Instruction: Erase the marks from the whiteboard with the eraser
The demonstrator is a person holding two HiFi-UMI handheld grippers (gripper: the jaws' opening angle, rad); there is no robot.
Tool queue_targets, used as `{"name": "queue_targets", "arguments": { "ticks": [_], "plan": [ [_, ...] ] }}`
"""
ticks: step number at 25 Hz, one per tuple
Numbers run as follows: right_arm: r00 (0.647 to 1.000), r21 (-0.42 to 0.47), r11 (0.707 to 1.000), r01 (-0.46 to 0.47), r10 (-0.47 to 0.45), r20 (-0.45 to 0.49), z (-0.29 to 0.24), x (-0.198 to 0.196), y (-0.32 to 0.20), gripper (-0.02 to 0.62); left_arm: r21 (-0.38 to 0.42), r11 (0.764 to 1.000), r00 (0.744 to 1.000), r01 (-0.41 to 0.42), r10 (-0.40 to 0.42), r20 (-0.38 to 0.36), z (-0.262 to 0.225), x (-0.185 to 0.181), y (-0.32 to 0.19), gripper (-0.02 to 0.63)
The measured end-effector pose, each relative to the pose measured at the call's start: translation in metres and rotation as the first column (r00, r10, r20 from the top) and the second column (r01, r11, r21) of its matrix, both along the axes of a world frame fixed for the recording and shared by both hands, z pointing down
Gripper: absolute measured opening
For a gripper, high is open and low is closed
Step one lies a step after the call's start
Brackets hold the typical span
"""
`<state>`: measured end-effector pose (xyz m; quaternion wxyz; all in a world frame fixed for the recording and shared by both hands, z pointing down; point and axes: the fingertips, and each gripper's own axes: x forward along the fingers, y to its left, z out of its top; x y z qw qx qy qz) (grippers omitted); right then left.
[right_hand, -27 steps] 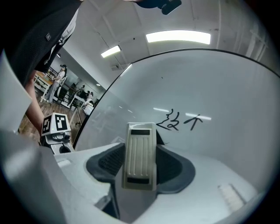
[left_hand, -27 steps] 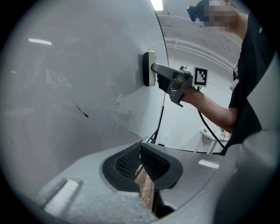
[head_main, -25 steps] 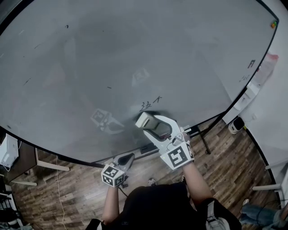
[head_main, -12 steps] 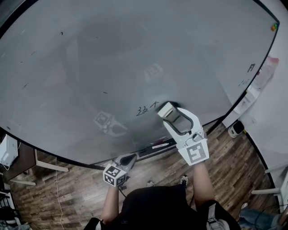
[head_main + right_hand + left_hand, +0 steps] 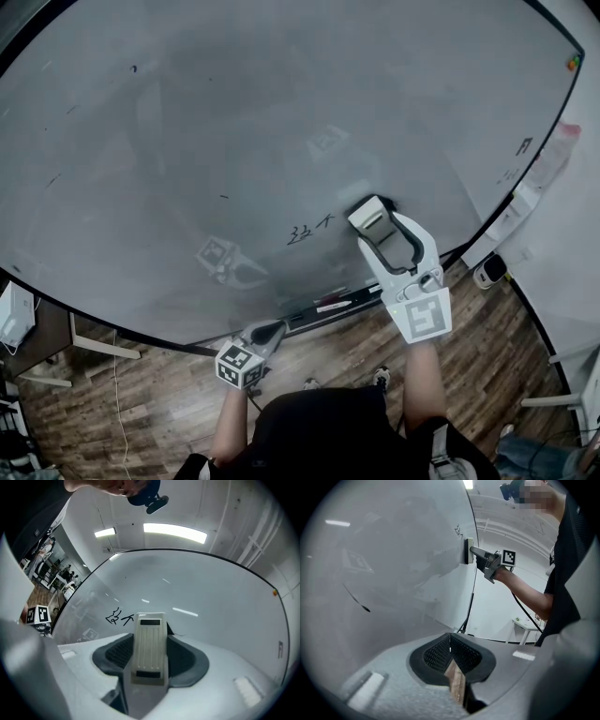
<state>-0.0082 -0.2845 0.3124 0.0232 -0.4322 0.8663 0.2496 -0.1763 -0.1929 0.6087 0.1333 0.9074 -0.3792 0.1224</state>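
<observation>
The right gripper is clamping its two dark pads on the sides of a pale, ribbed eraser, which is filling the gap between the jaws. The eraser is pressing flat against the whiteboard, low on its right half. It is sitting just to the right of the black handwritten marks, near them but not covering them. In the right gripper view the marks are showing up and to the left of the eraser's front edge.

The left gripper is hanging lower, by the board's bottom edge, well apart from the eraser. Its jaws are meeting pad to pad and gripping nothing.

A short black stroke is showing on the board beside the left gripper. Below the board, a dark tray is running along its lower edge. The wooden floor is lying underneath both grippers.
</observation>
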Motion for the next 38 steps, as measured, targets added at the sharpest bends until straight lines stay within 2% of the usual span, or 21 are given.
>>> {"name": "queue_targets", "arguments": {
  "ticks": [8, 19, 20, 23, 25, 32, 38],
  "plan": [
    [1.0, 0.001, 1.0, -0.013, 0.013, 0.021, -0.003, -0.01, 0.003, 0.229, -0.016, 1.0, 1.0, 0.023, -0.023, -0.013, 0.002, -0.015, -0.001, 0.014],
    [0.998, -0.008, 0.999, 0.049, -0.049, 0.034, 0.002, -0.06, 0.023, 0.229, -0.017, 1.0, 1.0, 0.008, -0.008, -0.019, 0.005, -0.019, 0.001, 0.014],
    [0.998, -0.012, 0.998, 0.057, -0.057, 0.015, 0.004, -0.066, 0.025, 0.229, -0.017, 1.0, 1.0, 0.009, -0.009, -0.02, 0.005, -0.02, 0.002, 0.014],
    [0.986, -0.033, 0.997, 0.067, -0.071, -0.149, 0.022, -0.085, 0.032, 0.229, -0.015, 1.0, 1.0, 0.01, -0.011, -0.024, 0.003, -0.02, 0.003, 0.014],
    [0.977, -0.038, 0.995, 0.087, -0.093, -0.191, 0.028, -0.1, 0.038, 0.229, -0.012, 1.0, 1.0, 0.012, -0.012, -0.025, 0.002, -0.02, 0.003, 0.014],
    [0.951, -0.033, 0.982, 0.187, -0.189, -0.243, 0.04, -0.151, 0.061, 0.229, -0.015, 0.999, 0.999, 0.036, -0.037, -0.028, 0.004, -0.029, 0.013, 0.014],
    [0.951, -0.044, 0.981, 0.191, -0.196, -0.238, 0.039, -0.156, 0.062, 0.229, -0.009, 0.997, 0.997, 0.073, -0.073, -0.028, 0.002, -0.04, 0.019, 0.014]
  ]
}}
